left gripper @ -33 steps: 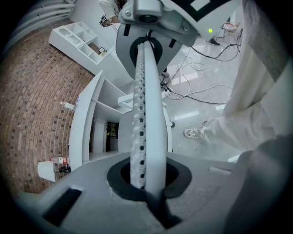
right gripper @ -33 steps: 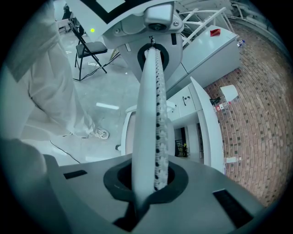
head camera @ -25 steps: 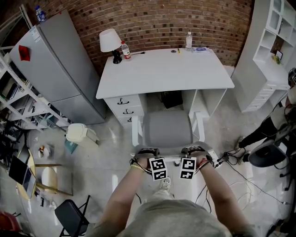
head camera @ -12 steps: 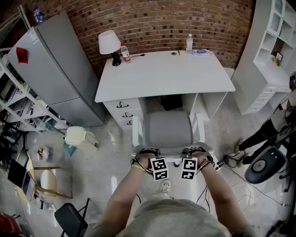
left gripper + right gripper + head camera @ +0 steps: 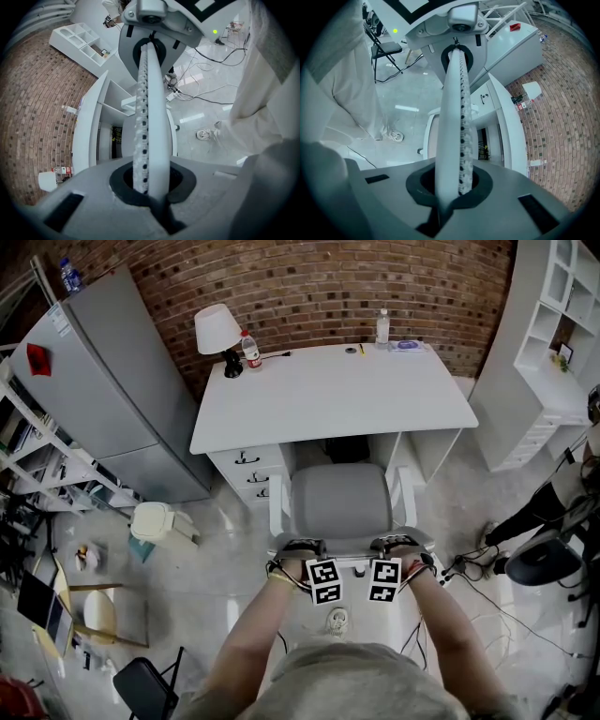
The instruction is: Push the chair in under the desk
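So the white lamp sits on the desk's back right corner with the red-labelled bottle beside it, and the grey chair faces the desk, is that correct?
No. The head view shows the white-shaded table lamp on the back left corner of the white rectangular desk, not the right. The red-labelled plastic bottle is beside it, and the grey-seated white-framed chair faces the desk.

Head view: high overhead, facing steeply down. Left, right gripper views: close behind own jaws, looking along them. Shared beyond jaws: desk (image 5: 333, 390), chair (image 5: 339, 501).
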